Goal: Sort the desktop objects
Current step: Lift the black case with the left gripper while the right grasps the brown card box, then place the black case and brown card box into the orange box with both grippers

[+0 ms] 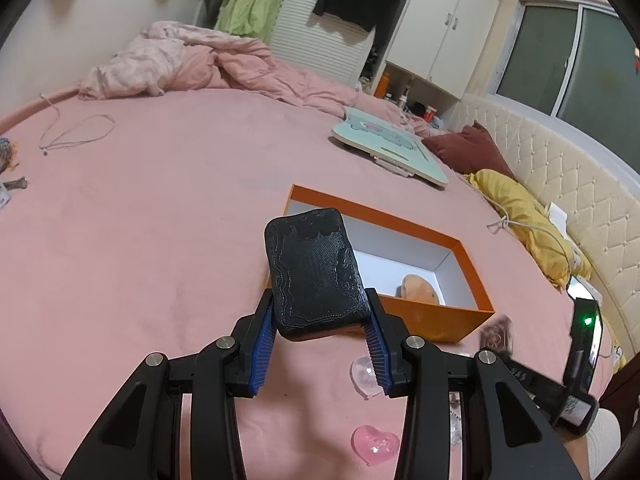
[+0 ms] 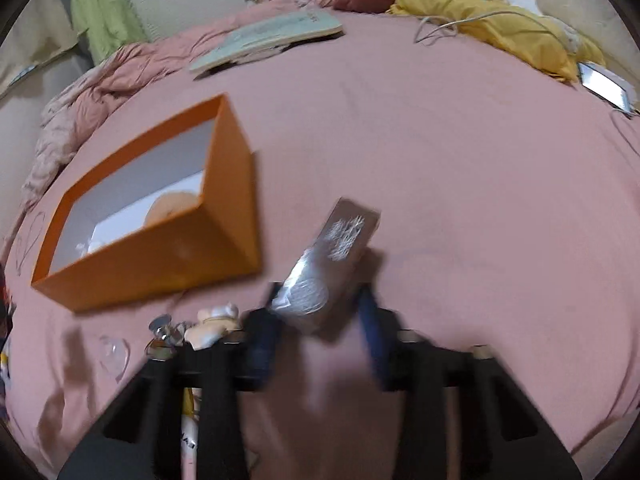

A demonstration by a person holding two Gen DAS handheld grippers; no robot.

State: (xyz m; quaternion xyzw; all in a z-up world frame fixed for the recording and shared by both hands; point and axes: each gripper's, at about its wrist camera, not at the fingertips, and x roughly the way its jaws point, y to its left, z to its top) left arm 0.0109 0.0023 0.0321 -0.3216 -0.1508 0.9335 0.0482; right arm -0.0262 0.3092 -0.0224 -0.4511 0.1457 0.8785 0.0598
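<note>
Left tongs (image 1: 322, 330) pinching black pouch (image 1: 316, 272), held up just short of orange box's (image 1: 424, 322) near wall. Right tongs (image 2: 320, 320) clamped on silver packet (image 2: 328, 268), right of orange box; view blurred. Tan round item (image 1: 420, 289) inside box. Pink heart (image 1: 374, 445), clear heart (image 1: 362, 376) on bed near box.

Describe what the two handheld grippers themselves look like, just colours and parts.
The left gripper is a matte black frame of angled struts joined by round silver pivot bolts. Its two fingers are lined with ribbed blue pads. The right gripper looks the same build: black struts, silver bolts, blue-padded fingers, though motion blur hides finer detail. No cables or printed markings show on either.
</note>
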